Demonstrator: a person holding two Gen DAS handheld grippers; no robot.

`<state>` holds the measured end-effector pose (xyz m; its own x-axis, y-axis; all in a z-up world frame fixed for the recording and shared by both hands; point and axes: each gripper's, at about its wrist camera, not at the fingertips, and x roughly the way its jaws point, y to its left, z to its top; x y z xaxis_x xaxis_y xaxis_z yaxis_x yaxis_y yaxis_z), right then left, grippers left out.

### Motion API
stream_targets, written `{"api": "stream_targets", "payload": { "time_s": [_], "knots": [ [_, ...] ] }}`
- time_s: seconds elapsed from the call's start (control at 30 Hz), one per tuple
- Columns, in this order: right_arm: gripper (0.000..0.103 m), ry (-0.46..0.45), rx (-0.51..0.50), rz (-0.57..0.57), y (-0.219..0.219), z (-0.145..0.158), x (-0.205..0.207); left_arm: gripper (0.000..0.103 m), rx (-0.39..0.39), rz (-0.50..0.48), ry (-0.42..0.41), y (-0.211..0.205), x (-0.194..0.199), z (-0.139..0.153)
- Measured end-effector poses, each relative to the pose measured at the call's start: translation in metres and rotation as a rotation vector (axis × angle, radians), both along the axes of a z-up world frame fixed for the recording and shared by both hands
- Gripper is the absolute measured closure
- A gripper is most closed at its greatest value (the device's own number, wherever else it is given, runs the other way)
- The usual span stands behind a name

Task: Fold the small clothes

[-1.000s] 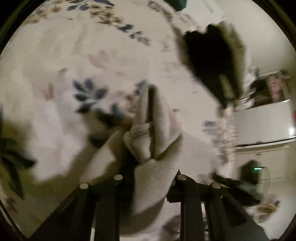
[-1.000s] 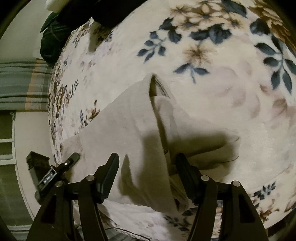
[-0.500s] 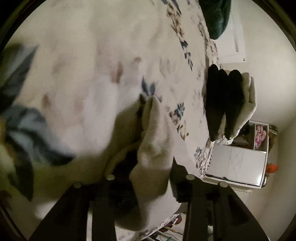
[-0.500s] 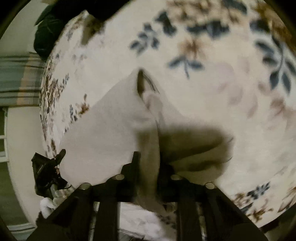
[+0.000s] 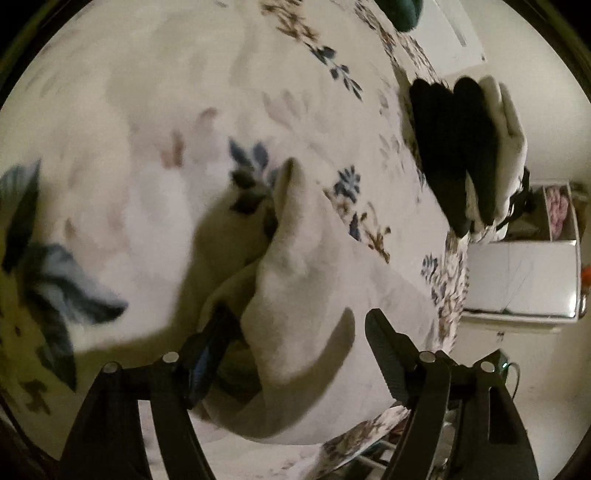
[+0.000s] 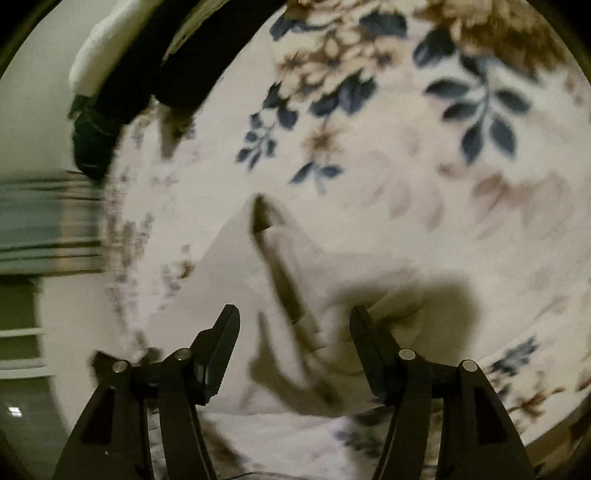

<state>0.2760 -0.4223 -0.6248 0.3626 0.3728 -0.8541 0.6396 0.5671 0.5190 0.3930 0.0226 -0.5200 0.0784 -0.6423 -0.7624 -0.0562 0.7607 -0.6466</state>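
A small beige garment [image 5: 295, 295] lies folded and rumpled on the floral blanket [image 5: 147, 147]. In the left wrist view my left gripper [image 5: 295, 321] is open, its fingers on either side of the garment's raised fold. In the right wrist view the same garment [image 6: 236, 280] lies flat with a dark crease down its middle. My right gripper [image 6: 293, 317] is open just above it, holding nothing.
A stack of folded dark and white clothes [image 5: 465, 147] sits at the blanket's far edge, also seen in the right wrist view [image 6: 147, 62]. A white cabinet [image 5: 521, 280] stands beyond the bed. A dark green item [image 5: 402, 11] lies at the far end.
Both grippers were shut on the garment half a second ago and have opened. The garment has dropped onto the blanket. Both grippers have drawn back slightly.
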Motion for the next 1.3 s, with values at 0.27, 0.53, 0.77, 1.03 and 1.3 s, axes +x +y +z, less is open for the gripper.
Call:
{"api": "stream_targets", "payload": {
  "time_s": [0.27,0.53,0.77,1.03,1.3],
  "knots": [
    [0.020,0.121,-0.177,0.278,0.036,-0.024,0.039,0.030,0.016,-0.001,-0.003,0.000,-0.001,-0.002],
    [0.090,-0.046,0.094,0.174,0.031,-0.021,0.037,0.030,0.031,-0.027,-0.012,-0.003,-0.003,-0.001],
    [0.093,-0.069,0.548,-0.269,-0.022,-0.095,-0.017,0.030,0.011,-0.022,0.003,-0.001,-0.001,-0.004],
    [0.026,-0.079,0.102,0.028,0.003,-0.007,0.007,0.030,0.016,-0.012,-0.017,0.006,-0.008,0.015],
    [0.089,-0.059,0.242,0.156,0.032,-0.036,0.028,0.030,0.033,-0.050,-0.010,-0.012,-0.015,0.006]
  ]
}}
